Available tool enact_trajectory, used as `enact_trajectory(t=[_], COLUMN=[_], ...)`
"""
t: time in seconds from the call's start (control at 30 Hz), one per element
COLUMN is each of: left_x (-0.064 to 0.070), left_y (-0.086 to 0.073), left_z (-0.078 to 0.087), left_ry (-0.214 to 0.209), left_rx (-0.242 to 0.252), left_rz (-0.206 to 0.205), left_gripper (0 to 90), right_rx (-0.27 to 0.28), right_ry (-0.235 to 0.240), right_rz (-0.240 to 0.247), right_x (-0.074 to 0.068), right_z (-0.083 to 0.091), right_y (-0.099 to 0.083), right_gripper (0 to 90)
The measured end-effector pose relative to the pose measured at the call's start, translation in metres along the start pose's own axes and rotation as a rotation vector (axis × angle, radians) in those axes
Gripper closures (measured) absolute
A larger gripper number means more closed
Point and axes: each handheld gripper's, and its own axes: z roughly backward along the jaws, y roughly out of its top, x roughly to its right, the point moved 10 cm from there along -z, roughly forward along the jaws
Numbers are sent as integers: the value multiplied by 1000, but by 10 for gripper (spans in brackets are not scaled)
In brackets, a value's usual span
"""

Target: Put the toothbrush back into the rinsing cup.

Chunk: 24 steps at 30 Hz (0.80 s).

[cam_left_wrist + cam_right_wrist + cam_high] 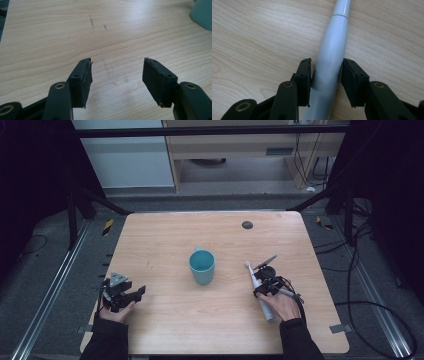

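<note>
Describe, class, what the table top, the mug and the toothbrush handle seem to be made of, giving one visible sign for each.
Table top: light wood or wood-look laminate, matte; grain lines run across it. Mug: teal, smooth and evenly coloured, probably plastic or glazed ceramic; the look leaves that open. Toothbrush handle: pale grey-white, likely plastic, with a soft sheen and a moulded seam ring near its neck.

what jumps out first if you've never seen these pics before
A teal mug stands alone at the middle of the wooden table. To its right, the right hand-held gripper has its jaws closed around a white electric toothbrush lying on the wood. The left hand-held gripper sits open near the table's left edge, holding nothing.
</note>
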Motion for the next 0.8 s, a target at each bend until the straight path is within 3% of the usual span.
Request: enact_trajectory(t=[0.17,0.53,0.8], left_x=[0,0,0], left_y=[0,0,0], left_z=[0,0,0], left_ry=[0,0,0], left_rx=[-2,-1,1], left_rz=[-2,-1,-1], left_gripper=[400,401,401], right_rx=[-18,-15,50], right_ry=[2,-8,3], right_rz=[2,-7,-24], right_x=[-2,-3,-1], right_z=[-3,-2,12], right_y=[-2,-2,2], right_gripper=[652,662,663])
